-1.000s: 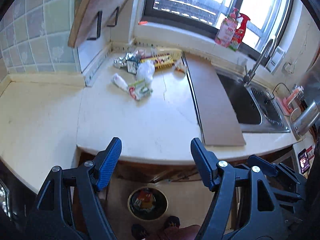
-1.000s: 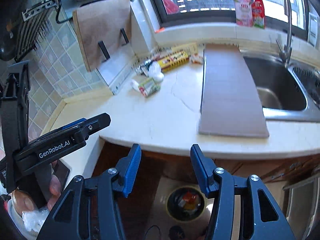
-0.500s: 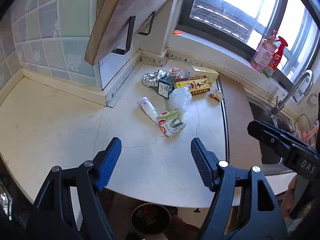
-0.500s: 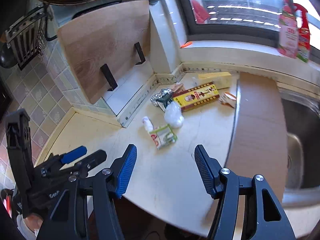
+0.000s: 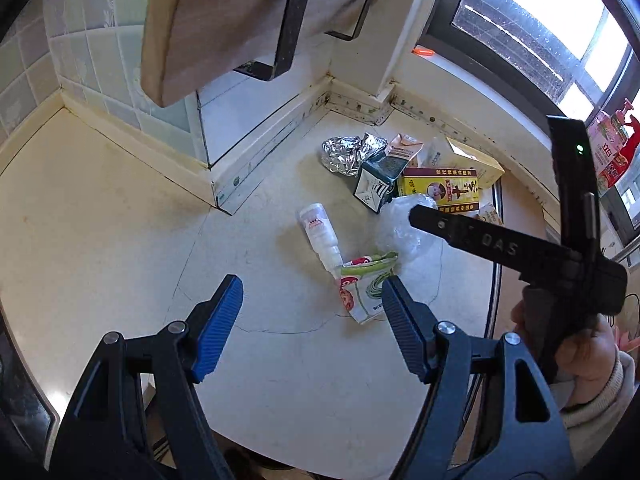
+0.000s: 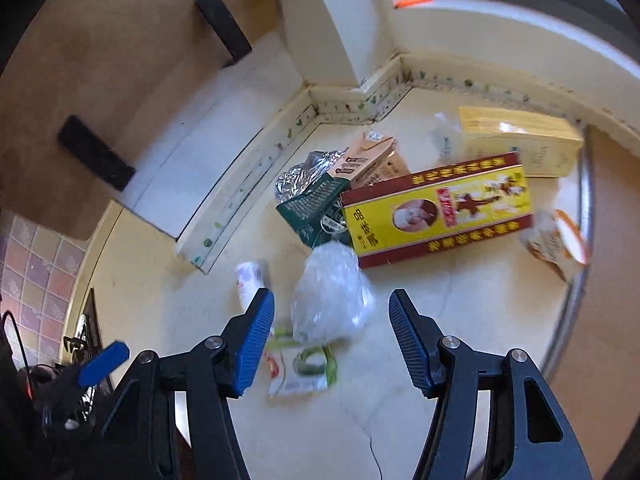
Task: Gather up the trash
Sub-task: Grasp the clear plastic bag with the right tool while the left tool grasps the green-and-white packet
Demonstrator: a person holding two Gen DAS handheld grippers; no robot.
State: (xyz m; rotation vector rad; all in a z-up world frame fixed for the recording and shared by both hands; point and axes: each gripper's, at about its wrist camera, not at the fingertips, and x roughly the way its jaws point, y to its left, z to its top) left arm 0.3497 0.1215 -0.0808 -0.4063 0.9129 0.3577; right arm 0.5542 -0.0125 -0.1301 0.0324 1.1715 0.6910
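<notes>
Cream counter under you, trash pile in the corner: you're on the approach, right gripper wide and empty over the plastic bag, left gripper agape, empty, near the wrapper, so drop and pinch.

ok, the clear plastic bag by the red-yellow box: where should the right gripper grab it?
Grip the clear bag across its bunched middle, coming from above. It lies in a soft, rounded heap on the counter, so the pads can pinch it anywhere. The right gripper is open and already straddles it. Probably stay clear of the far end, which sits close against the box.
</notes>
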